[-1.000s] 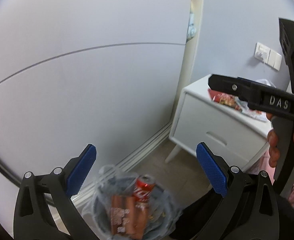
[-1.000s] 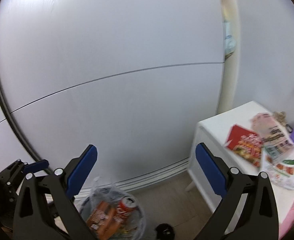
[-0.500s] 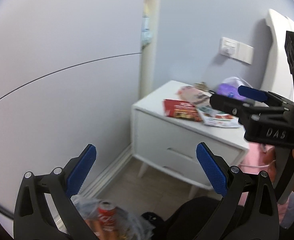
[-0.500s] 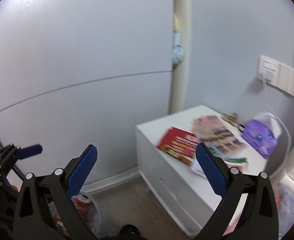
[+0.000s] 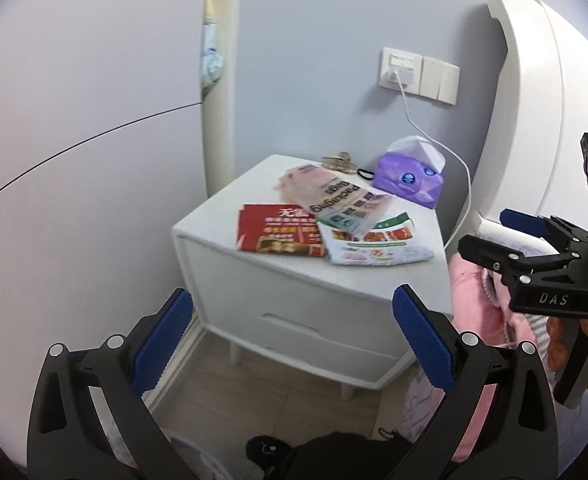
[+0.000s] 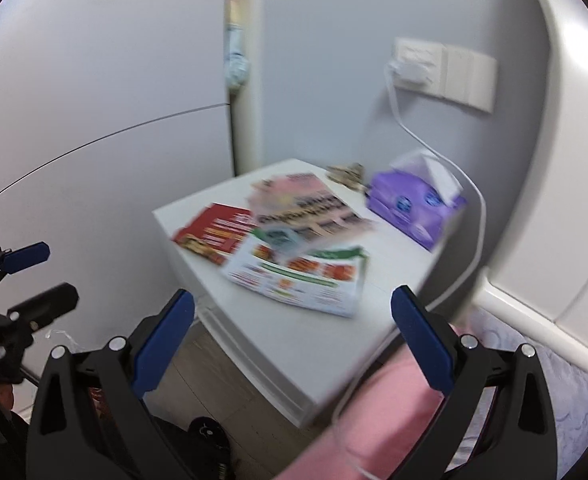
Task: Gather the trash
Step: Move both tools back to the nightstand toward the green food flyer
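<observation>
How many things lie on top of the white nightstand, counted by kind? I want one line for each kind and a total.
Flat printed wrappers: 3 (red packet, pink packaging bag, white and green packet)
Purple tissue pack: 1
Small brownish clutter at the back, too small to identify: 1
Black hair tie: 1
Total: 6

White nightstand (image 5: 294,280) carries red packet (image 5: 278,236), two overlapping wrappers (image 5: 346,200), purple tissue pack (image 5: 408,180)
</observation>
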Demonstrator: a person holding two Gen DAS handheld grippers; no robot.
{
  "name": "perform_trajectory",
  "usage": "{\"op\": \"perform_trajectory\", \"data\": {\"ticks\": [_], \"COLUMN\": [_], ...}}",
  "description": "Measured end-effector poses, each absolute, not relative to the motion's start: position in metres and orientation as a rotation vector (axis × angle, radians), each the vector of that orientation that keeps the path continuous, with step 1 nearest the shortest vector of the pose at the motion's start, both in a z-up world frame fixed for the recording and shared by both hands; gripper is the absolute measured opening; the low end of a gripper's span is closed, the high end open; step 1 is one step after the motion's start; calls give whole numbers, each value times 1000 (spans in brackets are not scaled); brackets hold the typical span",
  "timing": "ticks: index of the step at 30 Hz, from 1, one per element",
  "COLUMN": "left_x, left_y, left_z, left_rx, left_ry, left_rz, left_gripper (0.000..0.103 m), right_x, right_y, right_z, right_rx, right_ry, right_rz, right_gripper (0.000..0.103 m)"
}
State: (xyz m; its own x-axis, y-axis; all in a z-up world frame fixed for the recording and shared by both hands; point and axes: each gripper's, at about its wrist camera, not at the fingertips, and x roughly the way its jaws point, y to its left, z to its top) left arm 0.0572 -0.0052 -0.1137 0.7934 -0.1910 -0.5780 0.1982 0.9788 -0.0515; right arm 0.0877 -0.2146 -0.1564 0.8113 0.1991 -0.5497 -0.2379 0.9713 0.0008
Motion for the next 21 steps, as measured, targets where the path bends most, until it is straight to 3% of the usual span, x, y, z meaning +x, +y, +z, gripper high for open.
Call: {"op": "perform_trajectory", "data": {"ticks": [21], "left_x": [158], "left_y": [-64], "left_z": [-134], "left_rx": [37], "left_ry": [712], "left_rz": [-429], "left_gripper": [97], "right_x": [177], "right_y": [-276], "right_z": [-183], "right_rx": [28], "right_ry": [717], "right_rz": [211], "right_gripper": [96]}}
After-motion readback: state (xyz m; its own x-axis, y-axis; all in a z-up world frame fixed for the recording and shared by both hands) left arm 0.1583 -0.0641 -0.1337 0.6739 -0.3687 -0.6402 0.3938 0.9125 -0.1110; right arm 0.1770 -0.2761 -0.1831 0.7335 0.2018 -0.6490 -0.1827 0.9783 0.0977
